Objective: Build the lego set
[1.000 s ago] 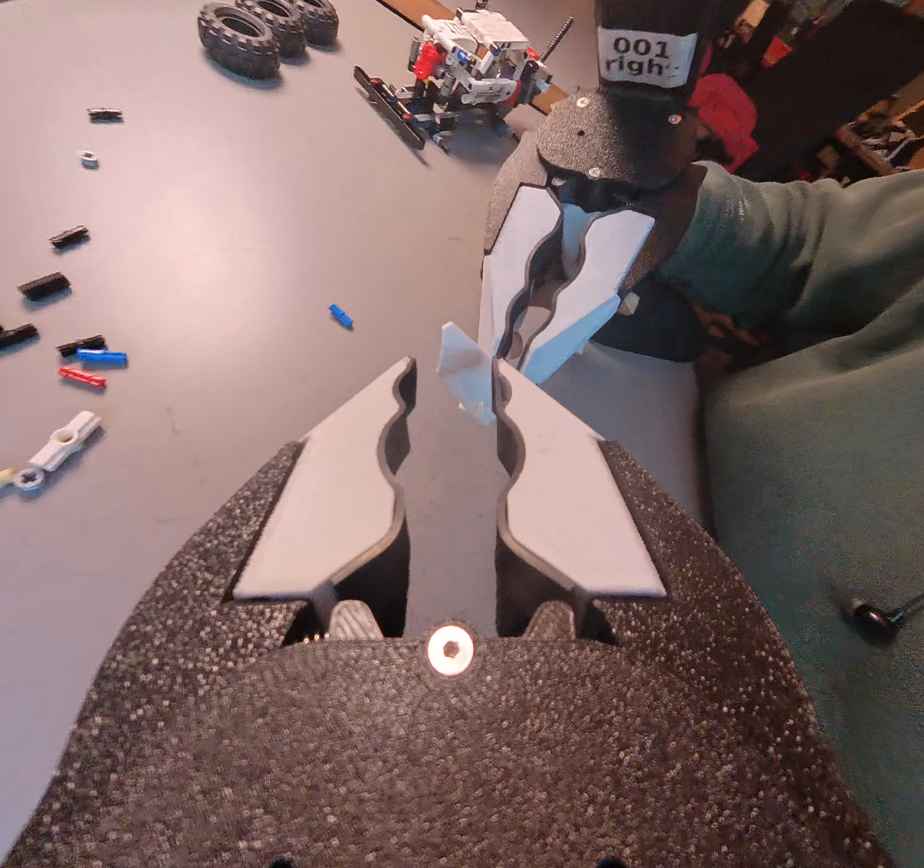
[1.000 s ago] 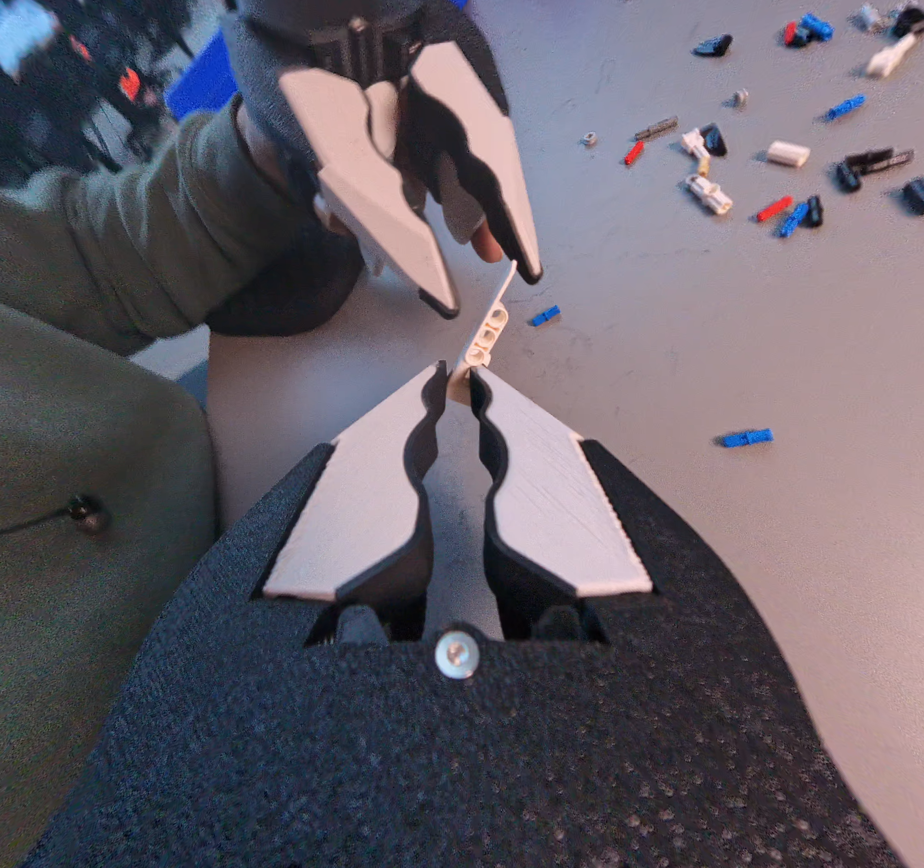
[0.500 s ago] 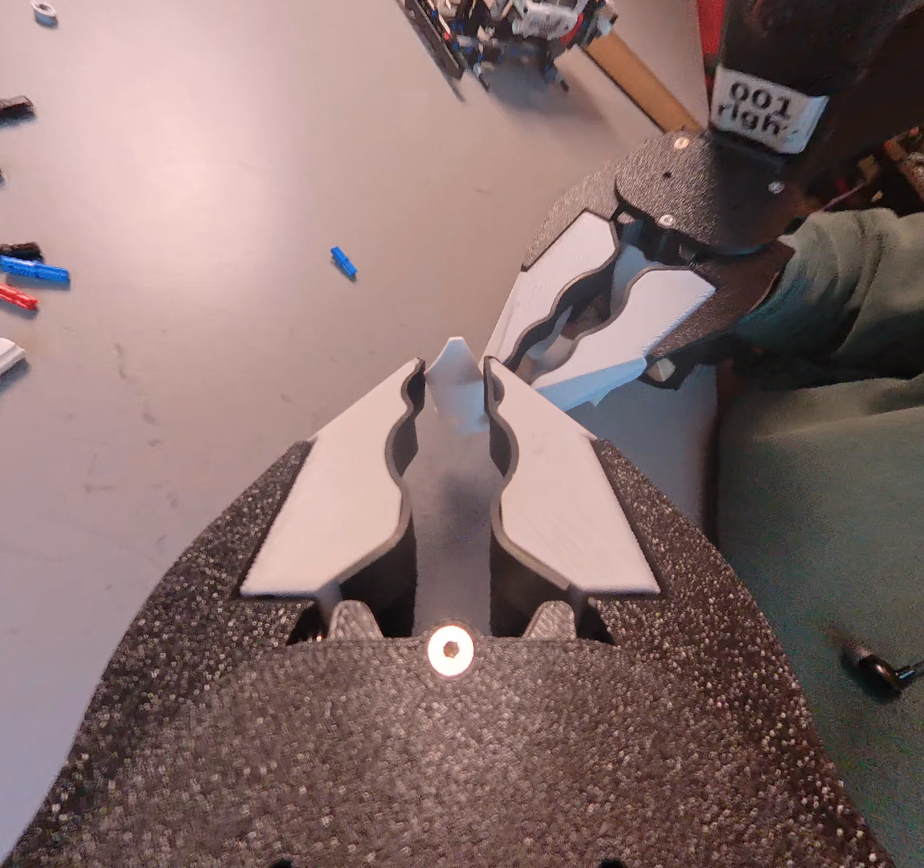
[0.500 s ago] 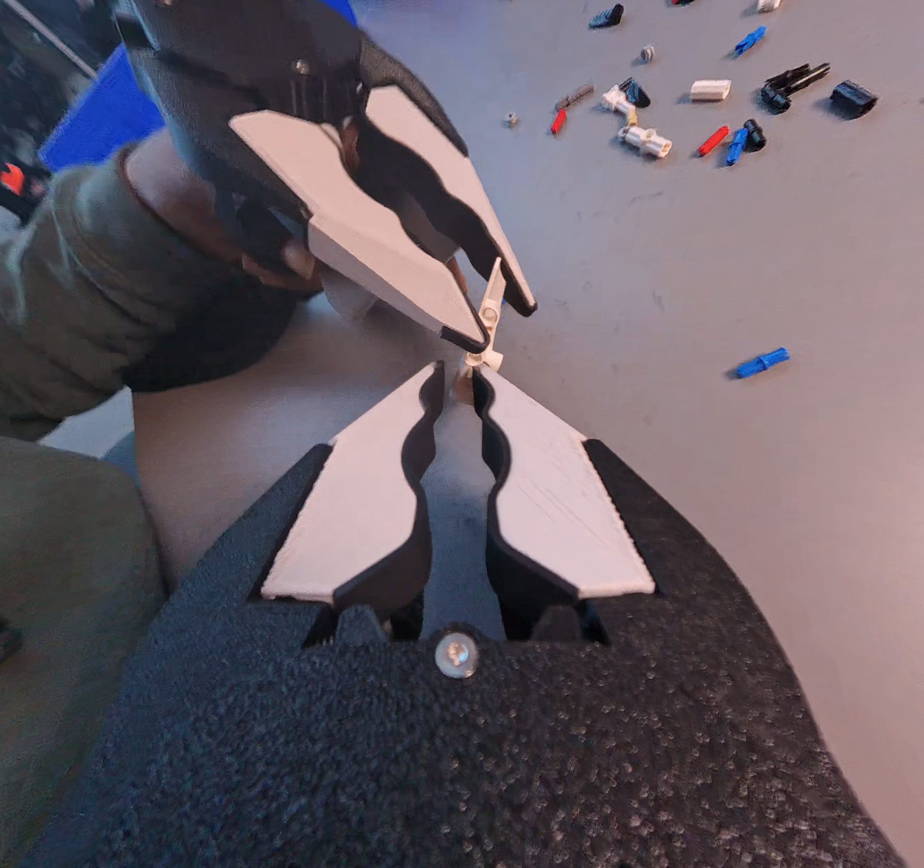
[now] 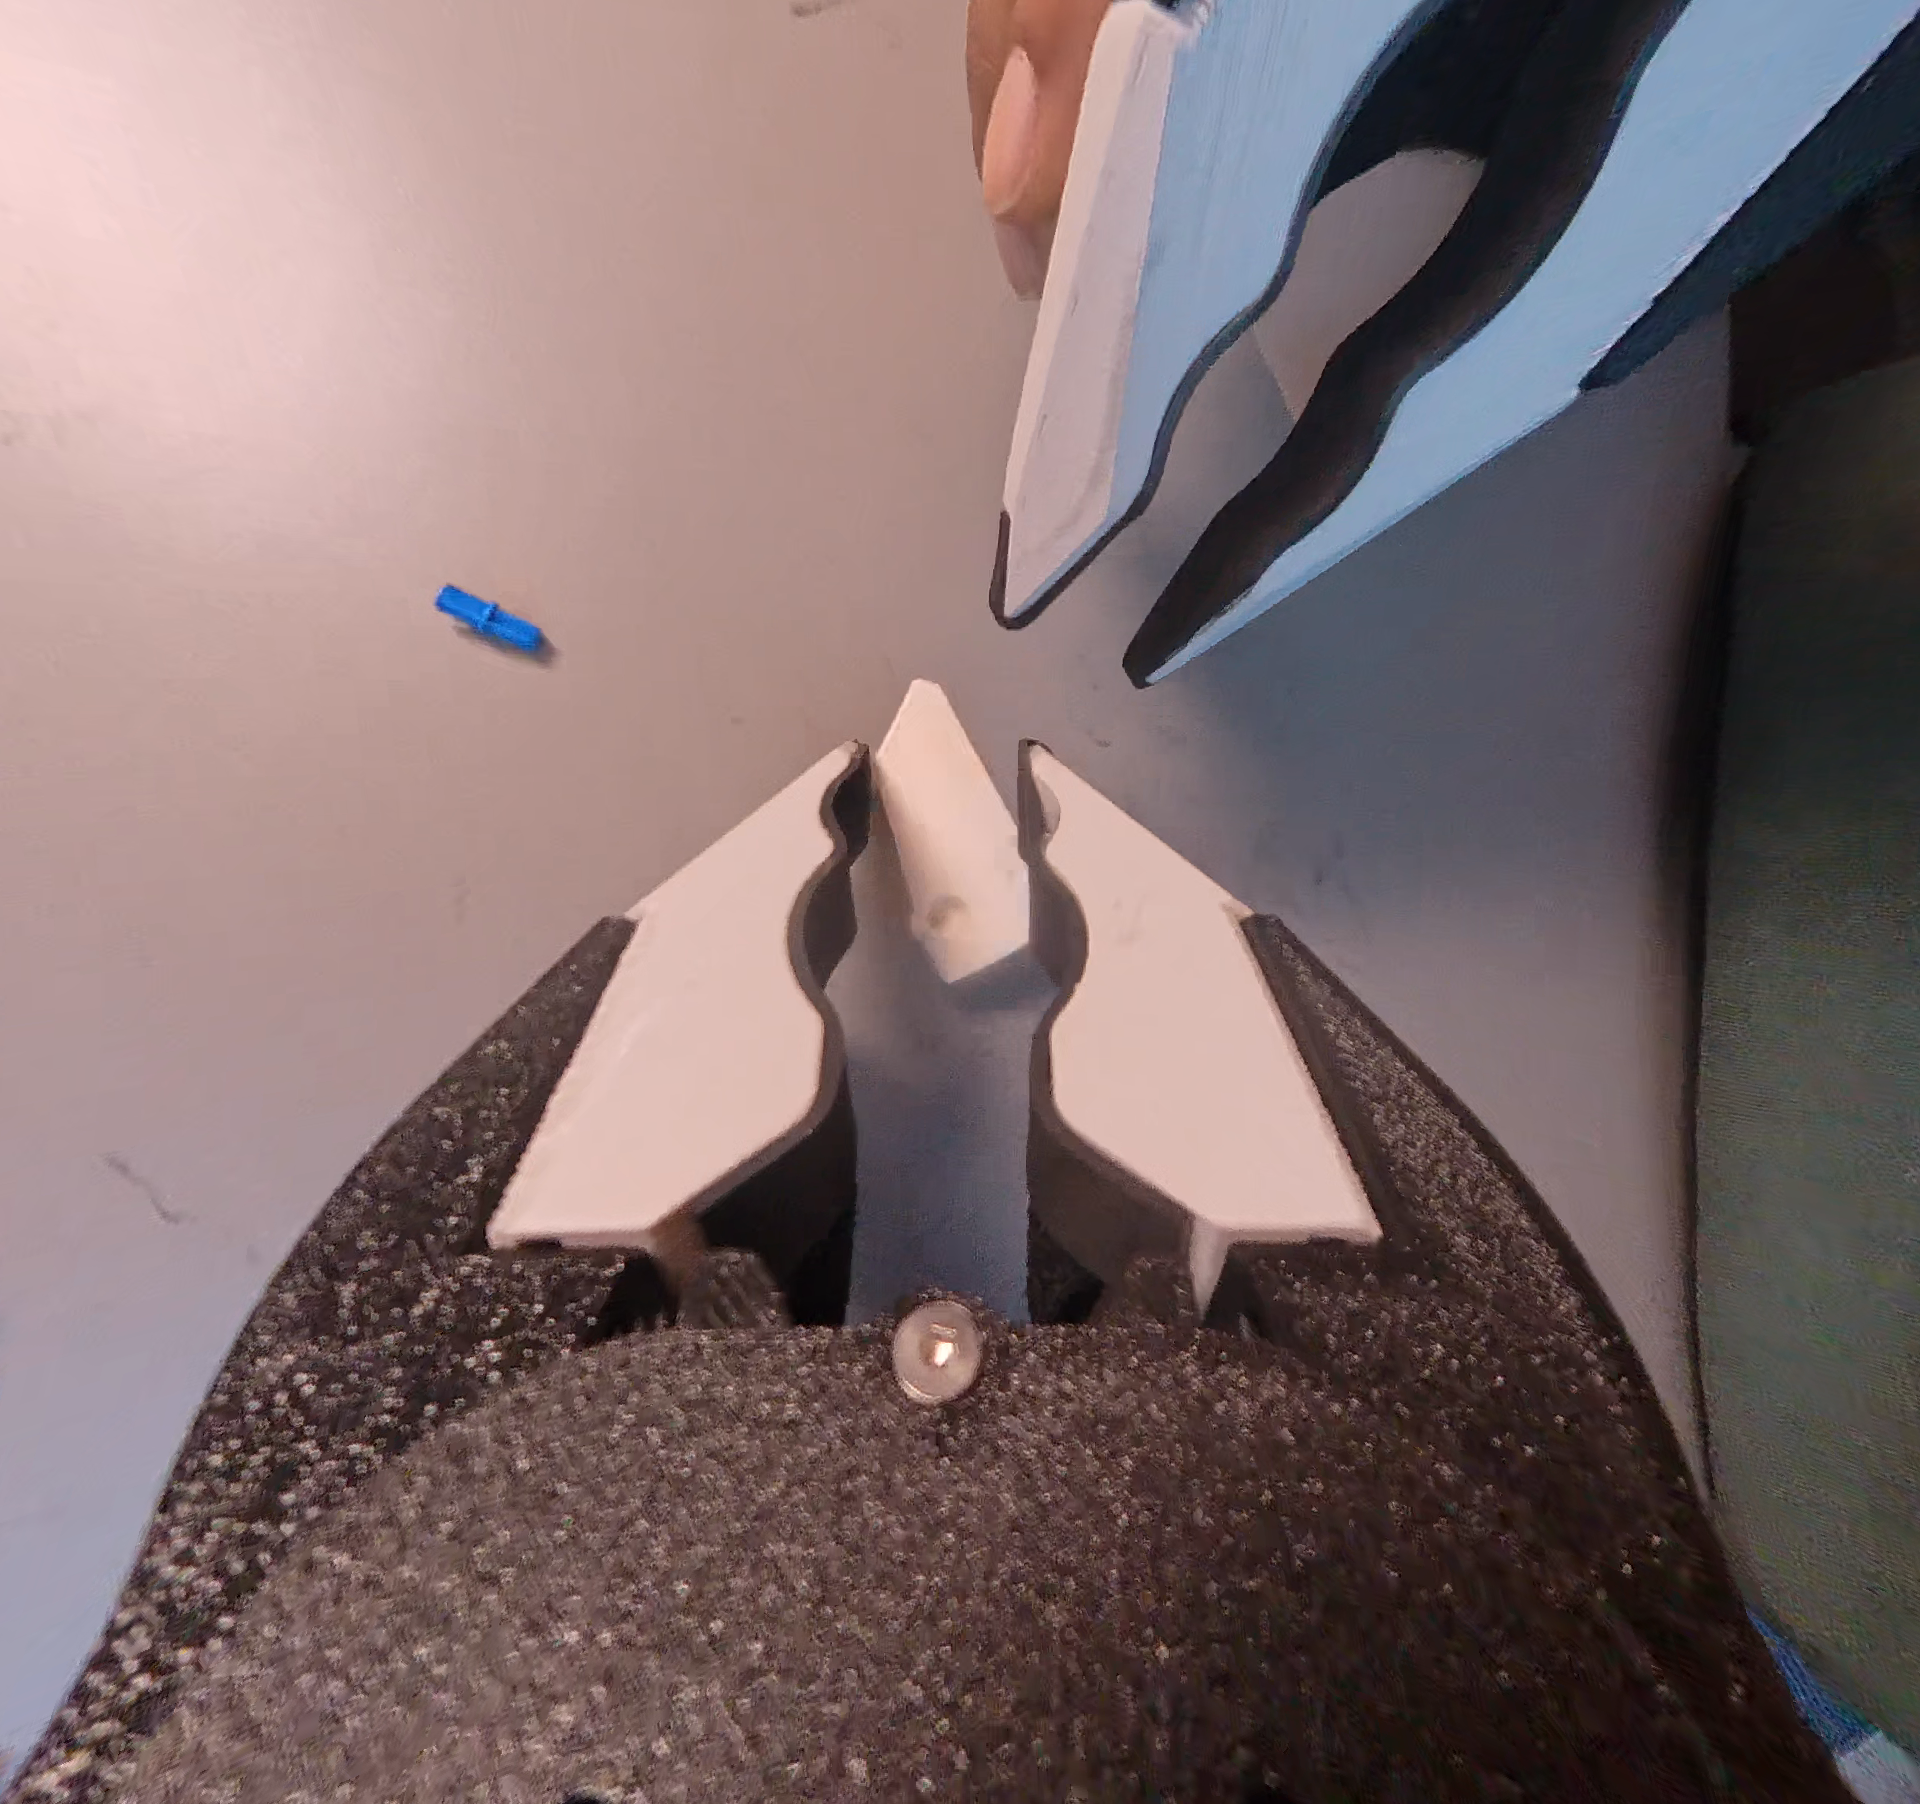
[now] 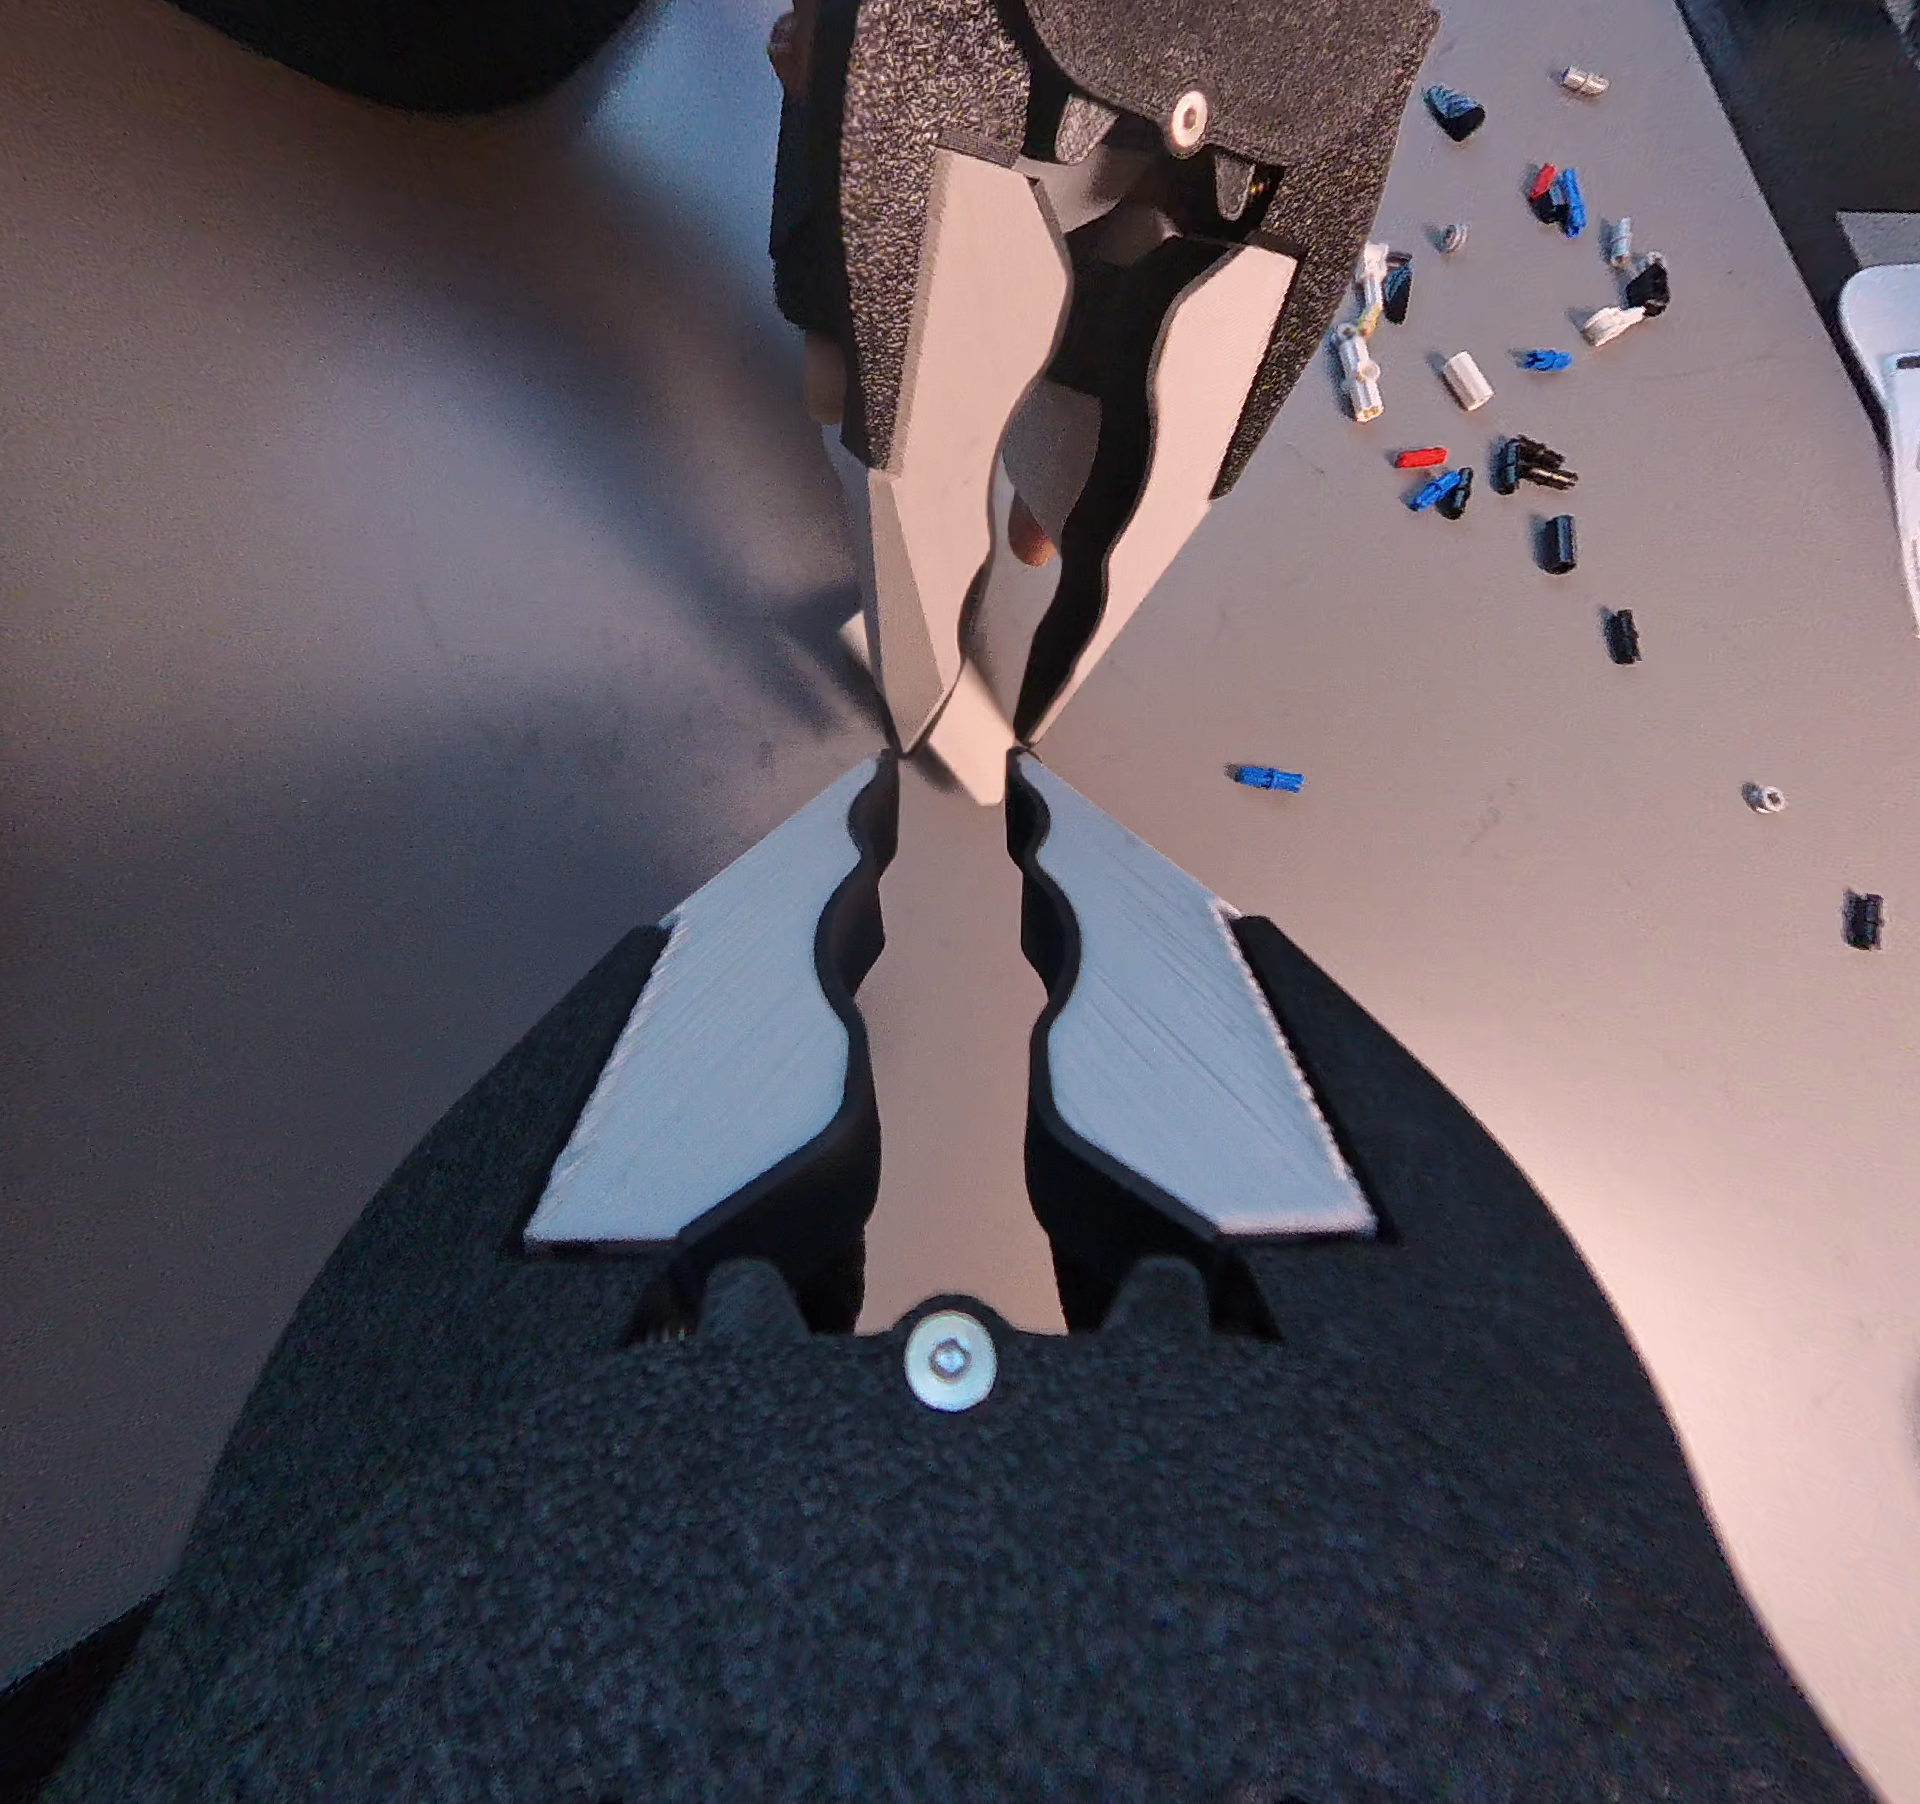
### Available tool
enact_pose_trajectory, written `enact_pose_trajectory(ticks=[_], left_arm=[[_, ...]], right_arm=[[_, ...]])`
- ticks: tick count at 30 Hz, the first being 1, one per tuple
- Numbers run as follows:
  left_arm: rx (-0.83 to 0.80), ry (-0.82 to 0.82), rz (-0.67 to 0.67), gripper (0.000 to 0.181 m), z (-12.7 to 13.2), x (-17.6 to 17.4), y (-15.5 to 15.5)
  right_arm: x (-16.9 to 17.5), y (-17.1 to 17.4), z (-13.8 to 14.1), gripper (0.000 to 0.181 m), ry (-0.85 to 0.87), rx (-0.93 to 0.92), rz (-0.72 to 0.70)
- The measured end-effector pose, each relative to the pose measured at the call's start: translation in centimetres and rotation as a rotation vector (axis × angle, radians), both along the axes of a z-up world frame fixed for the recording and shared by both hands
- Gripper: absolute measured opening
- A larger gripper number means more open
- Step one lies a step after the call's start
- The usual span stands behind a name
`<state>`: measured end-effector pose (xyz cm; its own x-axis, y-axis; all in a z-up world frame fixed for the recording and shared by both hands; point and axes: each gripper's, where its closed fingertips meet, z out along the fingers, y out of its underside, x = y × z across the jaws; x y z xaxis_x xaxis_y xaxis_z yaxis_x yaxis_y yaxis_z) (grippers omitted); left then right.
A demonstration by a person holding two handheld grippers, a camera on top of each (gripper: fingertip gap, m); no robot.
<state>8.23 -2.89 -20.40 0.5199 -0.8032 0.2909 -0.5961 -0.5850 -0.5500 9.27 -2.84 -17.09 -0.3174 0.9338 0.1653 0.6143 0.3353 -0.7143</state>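
Left claw (image 5: 943,744) grips white piece (image 5: 954,845), seemingly midair.

A workbench for hobby or lab assembly: a plain grey tabletop (image 6: 1455,1027) fills both views, with small plastic building pieces (image 6: 1507,383) in blue, red, black and white scattered at the upper right of the right wrist view and one blue pin (image 5: 488,620) lying alone at mid-left of the left wrist view.
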Motion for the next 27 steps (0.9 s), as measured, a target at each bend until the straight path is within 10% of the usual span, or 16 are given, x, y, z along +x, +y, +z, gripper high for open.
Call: enact_pose_trajectory(ticks=[27], left_arm=[[0.335, -0.078, 0.548, 0.028, 2.0, -11.3, -1.8]], right_arm=[[-1.4, 3.5, -2.4, 0.024, -0.115, -0.118, -0.114]])
